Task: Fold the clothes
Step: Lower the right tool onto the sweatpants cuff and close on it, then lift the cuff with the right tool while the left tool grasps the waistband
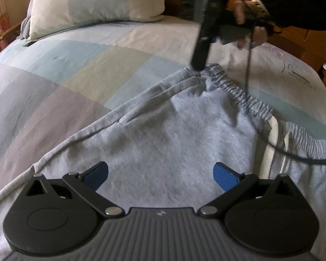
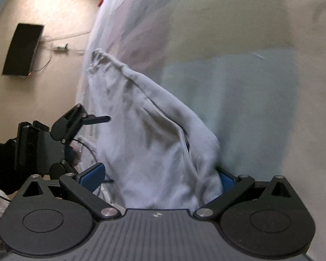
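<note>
- On the bed (image 1: 54,69), with its pastel colour-block cover, my grey sweatpants (image 1: 163,143) are spread out, waistband end pointing away from my left-hand camera and toward the pillow (image 1: 97,0).
- Left gripper (image 1: 160,176) is hovering low over the middle of the pants with its blue pads spread wide apart, nothing between them, just fleece underneath.
- From that same left view you can see my right gripper (image 1: 198,65) coming down from above, tip right at the elastic waistband (image 1: 234,89), where the fabric bunches up into a little peak around it. It's pretty motion-blurred there, so I can't tell from that angle how the fingers sit.
- Right wrist view helps: the right gripper (image 2: 160,178) has its pads apart too, and pants fabric (image 2: 152,141) is draped in a thick fold through the gap, covering most of the right-hand pad. Only a sliver of blue shows on that side, and the left pad is clear of the cloth.
- So it's wide, with cloth sitting in it, not pinched down on anything.
- A pocket slit (image 2: 184,137) shows as a dark line in the fold.
- White drawstring (image 1: 269,143) is lying on the pants just under the waistband, off to the right in the left view.
- A black cable (image 1: 248,65) hangs from the right gripper and trails across the pants.
- My hand (image 1: 250,32) and dark sleeve (image 1: 297,2) are up top right.
- Right view also catches the left gripper (image 2: 93,143) side-on at the bed's edge, plus the floor (image 2: 54,10) and a dark flat thing (image 2: 21,50) on it.
</note>
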The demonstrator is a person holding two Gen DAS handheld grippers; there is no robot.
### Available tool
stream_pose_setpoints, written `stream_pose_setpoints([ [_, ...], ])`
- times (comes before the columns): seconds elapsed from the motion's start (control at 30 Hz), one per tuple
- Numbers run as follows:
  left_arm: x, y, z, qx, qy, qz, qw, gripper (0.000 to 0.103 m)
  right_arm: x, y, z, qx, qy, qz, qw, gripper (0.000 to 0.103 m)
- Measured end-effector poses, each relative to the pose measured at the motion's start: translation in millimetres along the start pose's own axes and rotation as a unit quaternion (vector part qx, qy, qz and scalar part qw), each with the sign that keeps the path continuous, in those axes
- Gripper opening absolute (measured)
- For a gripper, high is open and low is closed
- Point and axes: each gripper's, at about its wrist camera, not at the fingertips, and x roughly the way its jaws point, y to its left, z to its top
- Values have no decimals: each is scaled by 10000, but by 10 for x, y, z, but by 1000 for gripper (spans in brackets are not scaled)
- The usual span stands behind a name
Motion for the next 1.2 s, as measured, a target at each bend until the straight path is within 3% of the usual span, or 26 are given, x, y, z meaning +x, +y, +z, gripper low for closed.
stream_pose_setpoints([
  [0.13, -3, 11, -21, 71, -9, 27, 10000, 102, -53, -38, -5, -12, 169, 105, 9998, 103],
  [0.47, -29, 73, -112, -270, -2, 59, 9996, 102, -181, -129, -97, -92, 76, 255, 9996, 99],
  [0.5, -41, 68, -113, -254, -16, 76, 9996, 102, -183, -126, -100, -80, 65, 238, 9997, 96],
  [0.6, -100, 61, -116, -217, -40, 100, 9997, 102, -279, -262, -125, 304, -44, 248, 9992, 74],
  [0.67, -159, 64, -131, -211, -78, 87, 9997, 102, -318, -322, -177, 622, -116, 303, 9975, 78],
  [0.73, -188, 76, -152, -269, -87, 95, 9996, 102, -240, -245, -205, 527, 81, 323, 9981, 94],
  [0.9, -152, 57, -154, -475, -64, 71, 9988, 102, -93, -151, -40, 197, 349, 314, 9987, 96],
  [0.97, -162, 20, -139, -469, -105, 104, 9988, 102, -114, -160, -20, 124, 352, 257, 9990, 87],
  [1.0, -171, 8, -134, -442, -119, 90, 9989, 102, -156, -204, -41, 206, 280, 198, 9992, 71],
  [1.03, -178, -1, -133, -420, -121, 87, 9990, 102, -205, -286, -66, 394, 181, 131, 9990, 49],
  [1.07, -182, -3, -137, -407, -108, 105, 9991, 102, -230, -342, -100, 507, 103, 51, 9986, 36],
  [1.1, -182, 2, -143, -413, -88, 123, 9990, 102, -245, -383, -138, 583, 36, -33, 9983, 14],
  [1.2, -164, 29, -176, -497, 2, 139, 9987, 102, -250, -377, -197, 503, -55, -215, 9985, 14],
])
